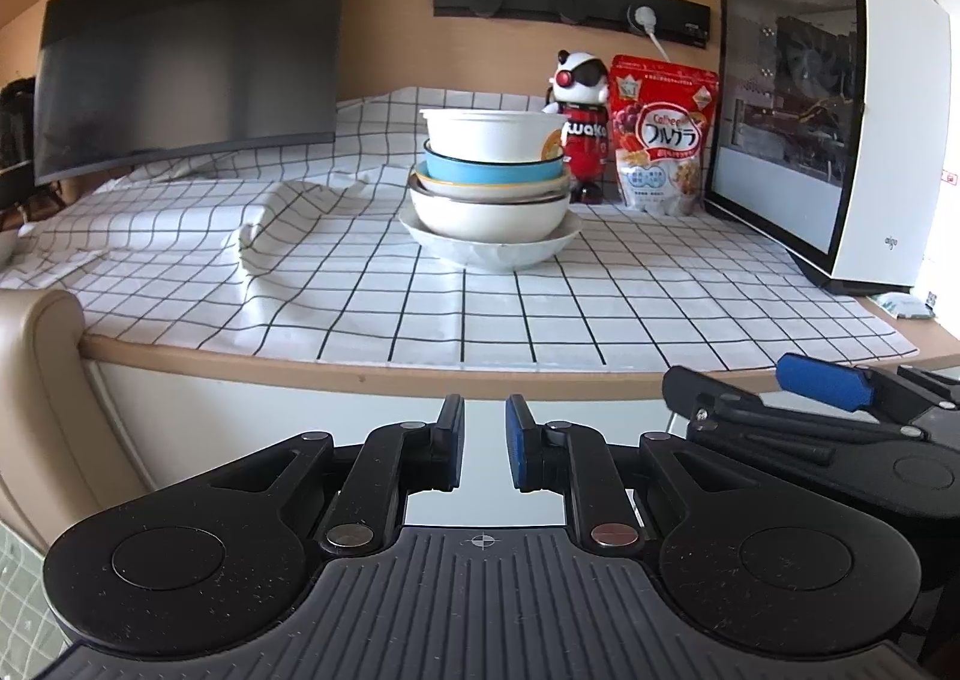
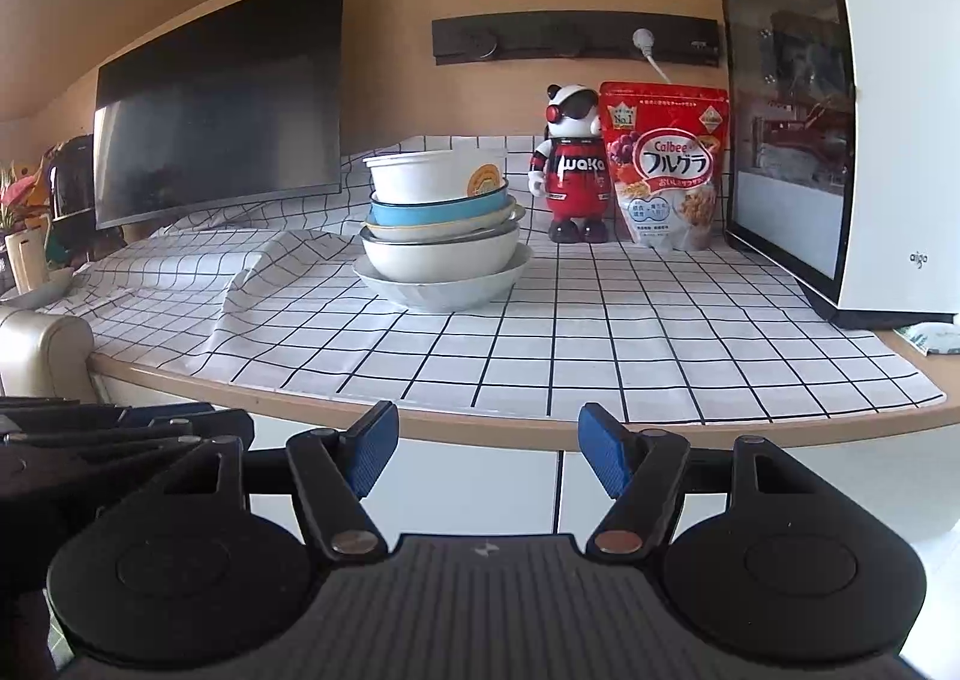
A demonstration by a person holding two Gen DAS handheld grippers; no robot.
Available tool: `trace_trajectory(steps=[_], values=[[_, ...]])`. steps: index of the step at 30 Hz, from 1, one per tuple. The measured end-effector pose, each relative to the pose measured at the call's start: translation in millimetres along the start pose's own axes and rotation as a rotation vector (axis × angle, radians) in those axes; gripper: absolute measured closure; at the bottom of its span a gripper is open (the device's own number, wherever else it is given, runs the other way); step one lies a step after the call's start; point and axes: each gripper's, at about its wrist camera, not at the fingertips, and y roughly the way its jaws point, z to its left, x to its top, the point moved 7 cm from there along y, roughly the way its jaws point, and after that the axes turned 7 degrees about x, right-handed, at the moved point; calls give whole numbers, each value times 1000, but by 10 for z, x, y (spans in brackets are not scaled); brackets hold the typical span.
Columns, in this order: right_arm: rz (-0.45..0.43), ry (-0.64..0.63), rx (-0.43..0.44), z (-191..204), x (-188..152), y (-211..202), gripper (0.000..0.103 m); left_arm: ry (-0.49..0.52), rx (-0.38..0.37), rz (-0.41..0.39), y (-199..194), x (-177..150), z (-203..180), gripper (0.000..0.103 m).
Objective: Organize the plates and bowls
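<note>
A stack of bowls and plates [image 1: 492, 188] stands on the checked tablecloth [image 1: 540, 308]; it also shows in the right wrist view [image 2: 441, 236]. A white bowl [image 1: 495, 134] is on top, a blue bowl [image 1: 492, 170] under it, then shallow dishes, with a wide white plate [image 1: 489, 251] at the bottom. My left gripper [image 1: 485, 437] hangs in front of the table edge, its jaws nearly together with a small gap, empty. My right gripper [image 2: 489, 443] is open and empty, also short of the table edge, to the right of the left one.
A dark monitor [image 1: 186, 44] stands at the back left. A red panda figure [image 1: 579, 122], a red cereal bag [image 1: 663, 134] and a white PC case [image 1: 834, 116] stand at the right. The cloth is bunched in a fold [image 1: 282, 224] left of the stack.
</note>
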Motion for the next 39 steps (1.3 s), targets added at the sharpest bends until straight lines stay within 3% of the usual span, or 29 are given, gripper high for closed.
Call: trace_trajectory(steps=[39], values=[[7,20,-14,-71,17,-7,36,-2,-20,-9,9,28,-58,85]])
